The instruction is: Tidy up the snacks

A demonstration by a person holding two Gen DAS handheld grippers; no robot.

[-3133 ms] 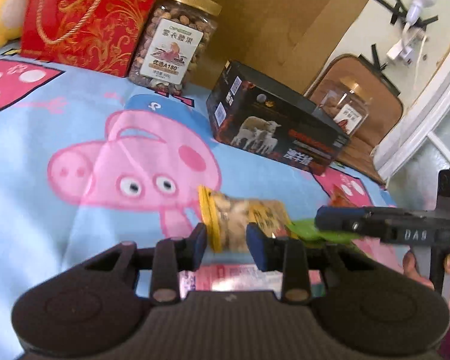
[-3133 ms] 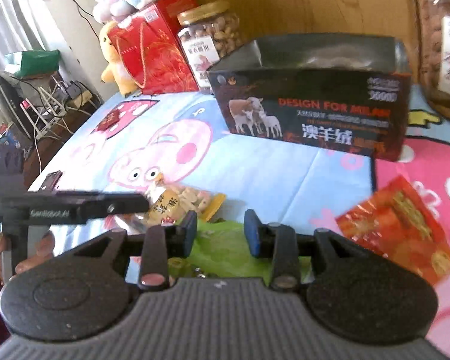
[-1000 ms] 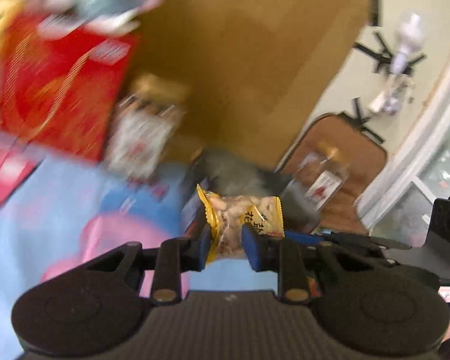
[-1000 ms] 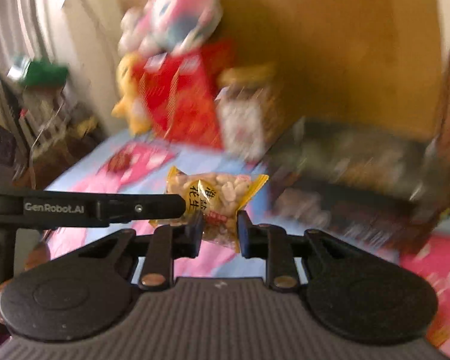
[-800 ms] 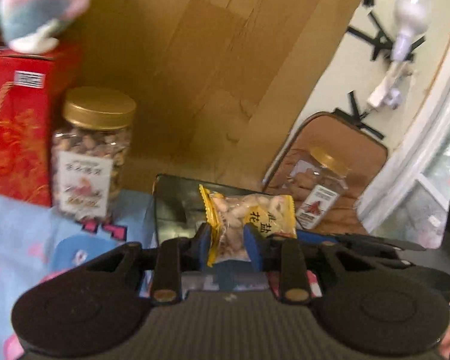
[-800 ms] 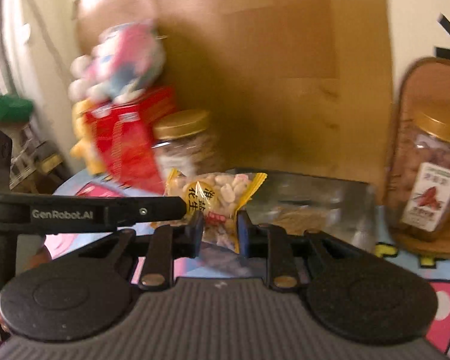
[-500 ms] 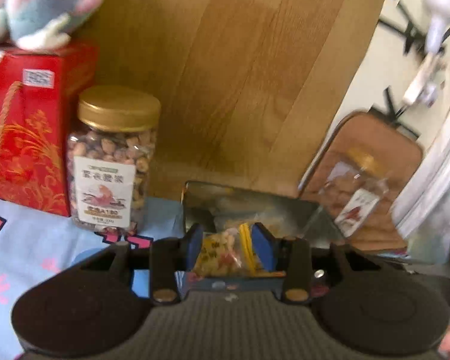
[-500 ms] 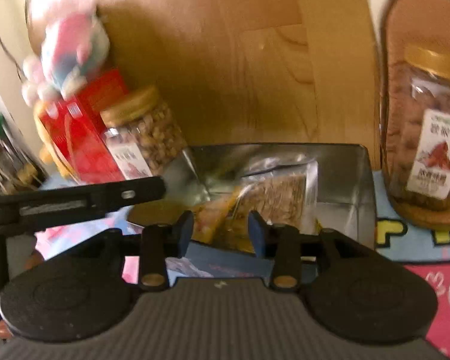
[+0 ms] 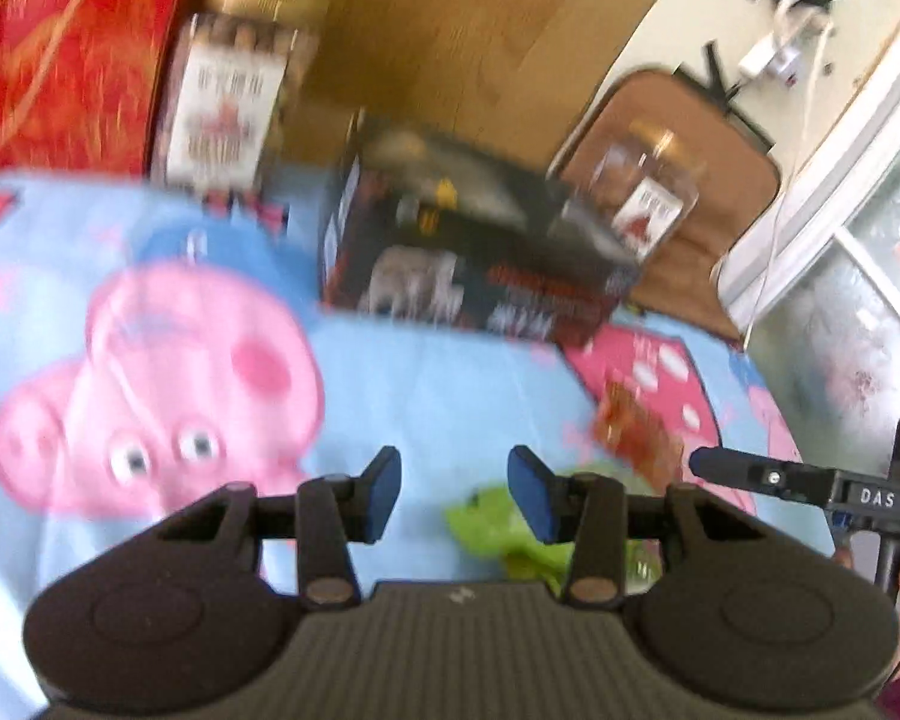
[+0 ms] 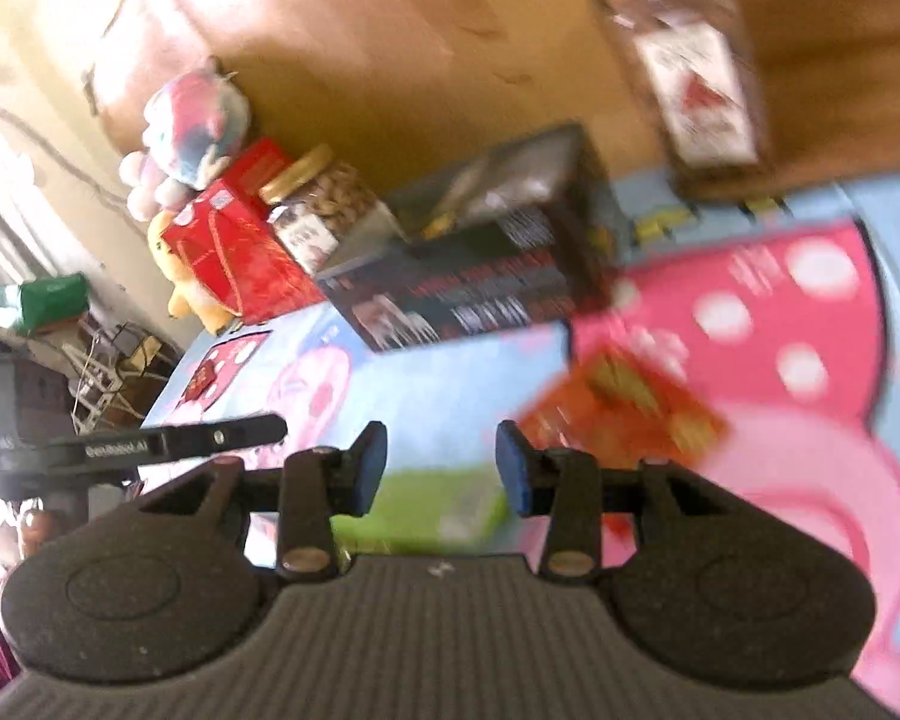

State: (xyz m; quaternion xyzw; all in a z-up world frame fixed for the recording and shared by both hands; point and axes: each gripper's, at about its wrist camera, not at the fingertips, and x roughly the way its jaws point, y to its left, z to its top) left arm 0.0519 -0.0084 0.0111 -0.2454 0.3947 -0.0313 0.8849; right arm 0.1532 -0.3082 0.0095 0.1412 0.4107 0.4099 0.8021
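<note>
My left gripper (image 9: 455,492) hangs low over the blue cartoon cloth (image 9: 420,372), its jaws opening with nothing between them. A green packet (image 9: 498,534) lies just under its right finger. My right gripper (image 10: 438,468) is open and empty above the same green packet (image 10: 432,510). An orange-red packet (image 10: 630,414) lies just beyond its right finger and shows in the left wrist view too (image 9: 636,432). The open black box (image 9: 474,252) stands farther back, with a bit of yellow wrapper inside (image 10: 444,219). Both views are blurred.
A nut jar (image 9: 234,90) and a red gift bag (image 9: 60,42) stand at the back left against a wooden board. A second jar (image 9: 648,192) sits on a brown seat at the right. Plush toys (image 10: 192,114) sit on the gift bag.
Both grippers held the yellow peanut packet, carried it over the black box and let it go there. Both jaws opened, and both grippers have drawn back and down toward the cloth.
</note>
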